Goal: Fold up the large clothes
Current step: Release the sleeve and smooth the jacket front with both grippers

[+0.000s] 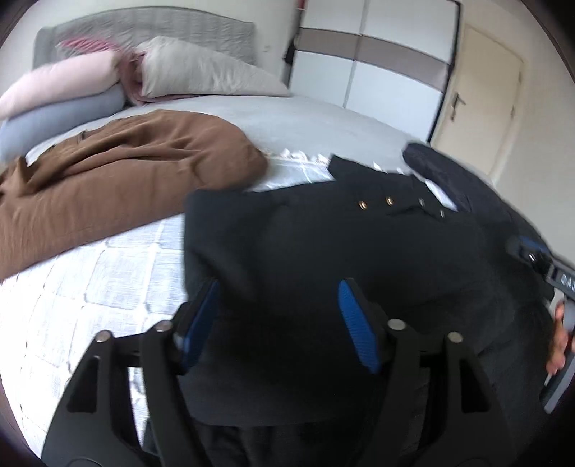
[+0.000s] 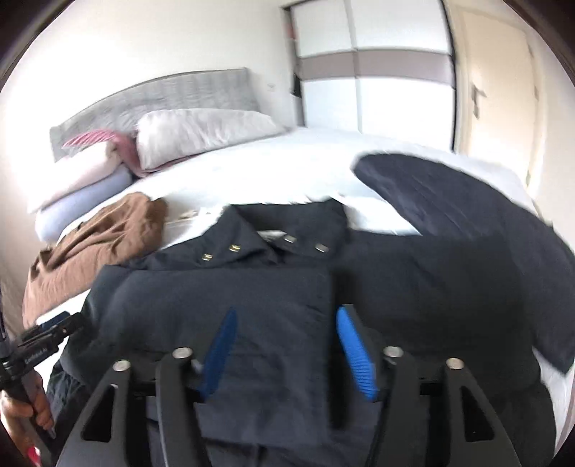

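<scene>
The dark coat [image 2: 251, 305] lay spread across the near side of the bed [image 2: 273, 169], collar and metal snaps [image 2: 235, 248] up at twelve o'clock in the right wrist view, one sleeve [image 2: 449, 204] flung out toward two o'clock. The left gripper [image 1: 278, 316] hung over the coat, blue pads [image 1: 354, 316] wide apart, nothing between them. The right gripper [image 2: 285, 341] did the same, jaws spread, empty. A brown garment [image 1: 118, 169] sat crumpled at ten o'clock, just beside the coat. Pillows [image 1: 201, 68] were stacked against the grey headboard [image 1: 161, 28].
</scene>
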`<state>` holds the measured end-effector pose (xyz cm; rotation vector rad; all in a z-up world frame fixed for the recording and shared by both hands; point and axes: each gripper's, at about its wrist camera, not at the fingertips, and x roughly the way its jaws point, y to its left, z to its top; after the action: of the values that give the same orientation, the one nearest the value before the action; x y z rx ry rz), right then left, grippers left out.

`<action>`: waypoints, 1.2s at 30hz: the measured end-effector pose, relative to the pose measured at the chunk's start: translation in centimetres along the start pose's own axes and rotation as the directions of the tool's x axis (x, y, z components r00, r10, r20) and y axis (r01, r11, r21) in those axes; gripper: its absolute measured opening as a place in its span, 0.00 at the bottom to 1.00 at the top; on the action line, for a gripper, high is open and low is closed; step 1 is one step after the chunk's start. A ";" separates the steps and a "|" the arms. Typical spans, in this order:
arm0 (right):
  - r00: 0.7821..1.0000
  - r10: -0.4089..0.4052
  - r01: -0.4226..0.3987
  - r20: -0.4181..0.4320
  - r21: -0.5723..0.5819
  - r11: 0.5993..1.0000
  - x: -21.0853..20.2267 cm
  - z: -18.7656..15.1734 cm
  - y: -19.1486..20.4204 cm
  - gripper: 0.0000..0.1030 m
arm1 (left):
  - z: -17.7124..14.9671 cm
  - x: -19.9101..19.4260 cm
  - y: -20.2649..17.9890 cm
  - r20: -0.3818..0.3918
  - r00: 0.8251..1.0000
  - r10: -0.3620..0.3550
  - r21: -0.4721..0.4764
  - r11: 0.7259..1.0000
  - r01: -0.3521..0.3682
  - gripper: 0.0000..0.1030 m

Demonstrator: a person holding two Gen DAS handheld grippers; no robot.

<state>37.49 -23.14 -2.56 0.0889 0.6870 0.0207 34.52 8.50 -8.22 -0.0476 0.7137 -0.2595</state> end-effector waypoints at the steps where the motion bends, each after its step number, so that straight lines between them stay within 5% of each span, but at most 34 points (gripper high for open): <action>1: 1.000 0.005 -0.006 -0.014 -0.031 1.000 0.8 -0.2 0.9 0.62 | -0.4 0.7 -0.2 -0.022 1.000 0.009 0.016 1.000 -0.009 0.72; 6: 0.989 -0.041 0.024 -0.143 -0.114 0.993 6.6 -3.1 1.4 0.62 | -1.4 2.9 -0.5 -0.075 0.997 0.032 0.048 0.998 -0.028 0.74; 8: 0.993 -0.019 0.009 -0.113 -0.087 0.996 6.3 -3.6 0.3 0.62 | -1.7 2.8 -0.5 -0.074 0.997 0.019 0.047 0.999 -0.015 0.76; 13: 0.985 -0.109 0.094 -0.135 -0.111 0.989 3.7 -4.2 -0.6 0.67 | -1.8 1.8 -1.3 -0.083 0.995 0.056 0.075 0.996 -0.050 0.77; 17: 0.986 -0.067 0.059 -0.151 -0.055 0.997 -1.7 -4.9 -3.1 0.69 | -1.3 -0.5 -2.0 -0.109 0.992 0.065 0.066 0.996 -0.058 0.81; 24: 0.990 -0.048 0.056 -0.131 0.053 0.997 -10.8 -6.0 -6.2 0.83 | -1.5 -6.8 -2.4 -0.198 0.978 -0.063 -0.161 0.987 0.031 0.97; 36: 0.987 -0.005 0.025 -0.158 0.125 0.992 -20.1 -10.3 -8.3 0.93 | -7.4 -16.2 -4.3 -0.237 0.967 -0.097 -0.150 0.987 0.062 0.99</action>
<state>15.33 -31.56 1.49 0.2055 0.8466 -0.0307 16.99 8.75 -2.92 -0.1825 0.9758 -0.2941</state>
